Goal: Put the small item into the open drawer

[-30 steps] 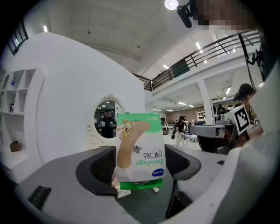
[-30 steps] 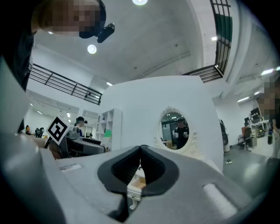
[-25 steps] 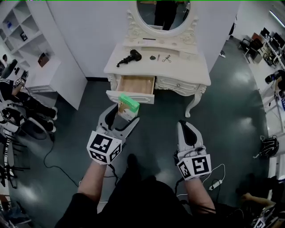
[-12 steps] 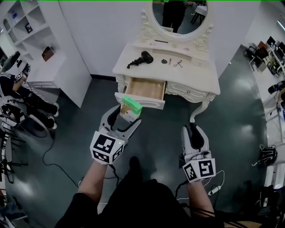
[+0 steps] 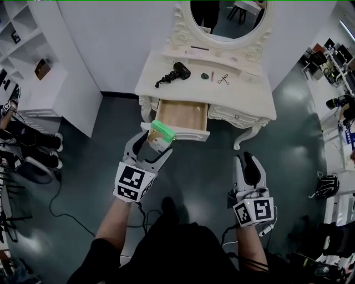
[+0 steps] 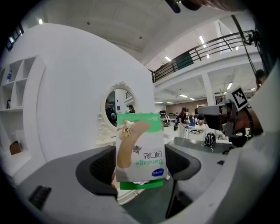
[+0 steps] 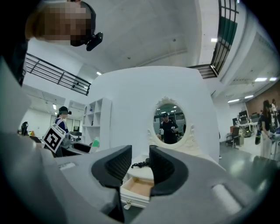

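Nearest the person, the right gripper [image 5: 247,166] [image 7: 139,168] hangs low over the floor, well apart from the furniture. Its jaws are opening, and nothing stands between them. The left gripper [image 5: 150,147] [image 6: 141,173] is further forward and pinches the bandage box [image 5: 161,132] [image 6: 141,148] between its two pads. The box stands on end with its print upside down in the left gripper view. In the head view, the box overlaps the left end of the front panel of the open drawer [image 5: 180,113] [image 7: 139,187]. It is not yet inside the drawer. The drawer projects from the left side of the white dressing table [image 5: 247,95]. A black hair dryer [image 5: 175,72] lies on the table top. An oval mirror [image 5: 224,15] stands at the rear of the table.
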`<state>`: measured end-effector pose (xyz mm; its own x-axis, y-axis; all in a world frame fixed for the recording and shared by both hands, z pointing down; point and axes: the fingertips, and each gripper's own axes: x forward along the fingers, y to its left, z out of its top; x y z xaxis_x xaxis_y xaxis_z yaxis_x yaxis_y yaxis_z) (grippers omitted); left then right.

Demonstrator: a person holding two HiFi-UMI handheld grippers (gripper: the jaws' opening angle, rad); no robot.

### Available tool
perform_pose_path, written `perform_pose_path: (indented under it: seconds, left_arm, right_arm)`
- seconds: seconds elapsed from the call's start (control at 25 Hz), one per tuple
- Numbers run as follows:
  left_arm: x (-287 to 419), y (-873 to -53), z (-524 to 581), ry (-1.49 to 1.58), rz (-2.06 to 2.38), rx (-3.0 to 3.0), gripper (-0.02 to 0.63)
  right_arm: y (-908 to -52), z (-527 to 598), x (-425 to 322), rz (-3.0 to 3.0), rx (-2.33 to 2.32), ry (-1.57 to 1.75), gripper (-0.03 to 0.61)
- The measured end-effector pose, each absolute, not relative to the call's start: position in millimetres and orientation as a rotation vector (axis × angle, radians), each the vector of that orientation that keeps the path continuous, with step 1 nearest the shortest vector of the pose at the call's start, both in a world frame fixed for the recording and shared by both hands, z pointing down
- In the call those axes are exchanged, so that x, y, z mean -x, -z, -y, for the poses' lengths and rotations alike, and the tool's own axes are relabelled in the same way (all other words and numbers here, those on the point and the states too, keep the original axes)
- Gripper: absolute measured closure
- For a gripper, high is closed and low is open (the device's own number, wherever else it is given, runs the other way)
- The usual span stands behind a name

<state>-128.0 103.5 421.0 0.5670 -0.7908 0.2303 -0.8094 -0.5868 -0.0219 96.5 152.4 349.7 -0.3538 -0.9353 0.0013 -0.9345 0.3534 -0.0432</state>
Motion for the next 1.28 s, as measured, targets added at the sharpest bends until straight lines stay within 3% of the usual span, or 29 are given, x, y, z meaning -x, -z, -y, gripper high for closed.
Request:
perform_pose_path:
  seconds: [0.92, 1.28]
  left_arm:
    - [141.3, -461.6, -26.3, -0.459, 1.338, -2.648, 0.272]
    - [119.2, -461.6, 24.3, -0.579, 1.403, -2.603, 0.272]
  right_arm:
    - [-369.0, -44.0, -61.9, -2.609, 1.665, 0.116, 0.456]
    - [-367.4, 21.5, -101.3, -2.601, 1.586, 0.143, 0.457]
